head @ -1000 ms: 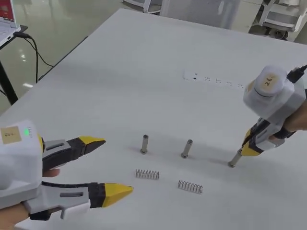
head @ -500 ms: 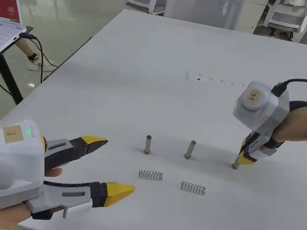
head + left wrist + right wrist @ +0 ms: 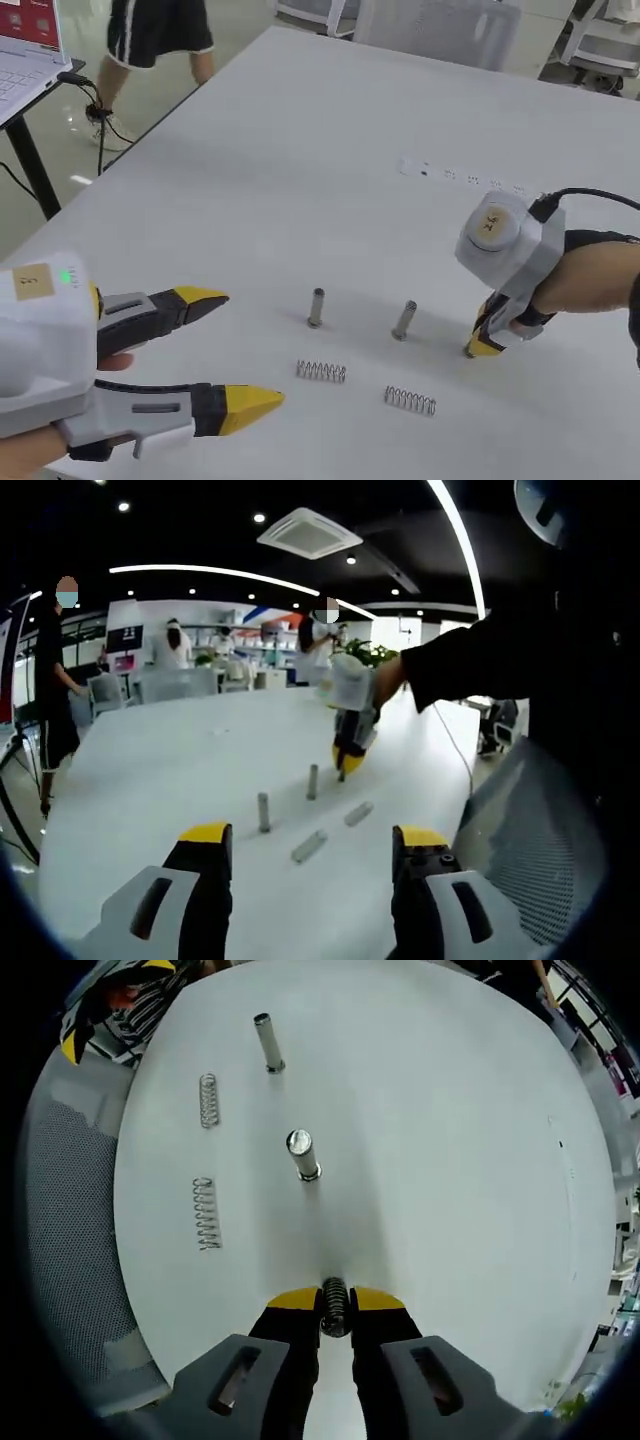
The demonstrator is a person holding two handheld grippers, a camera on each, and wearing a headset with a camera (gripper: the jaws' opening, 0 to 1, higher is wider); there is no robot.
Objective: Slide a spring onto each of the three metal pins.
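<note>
White table (image 3: pixel 300 170): plain surface carrying all the task items.
Left gripper (image 3: pixel 250 348): jaws spread wide with nothing between them. It hovers low over the near-left part of the table, yellow tips pointing toward the pins.
Right gripper (image 3: pixel 480 346): jaws pinched on the held spring. Its tips point down at the table surface, just right of the second pin. Whether the tips touch the table cannot be told.
Held spring (image 3: pixel 333 1312): seen end-on between the yellow tips in the right gripper view. Whether a pin sits inside the coil cannot be told.
First pin (image 3: pixel 316 307): upright on the table, shaft not yet fitted with a spring.
Second pin (image 3: pixel 404 320): upright, likewise not yet fitted, standing between the first pin and the right gripper.
First loose spring (image 3: pixel 321 372): lying flat on the table, near the first pin on the person's side, not touching it.
Second loose spring (image 3: pixel 410 401): lying flat, near the second pin on the person's side, well apart from the first loose spring.
Power strip (image 3: pixel 460 178): white, flat on the table, well beyond the pins.
Laptop (image 3: pixel 25 45): open on a separate stand off the table's left edge.
Person (image 3: pixel 160 35): standing on the floor beyond the far-left side of the table.
</note>
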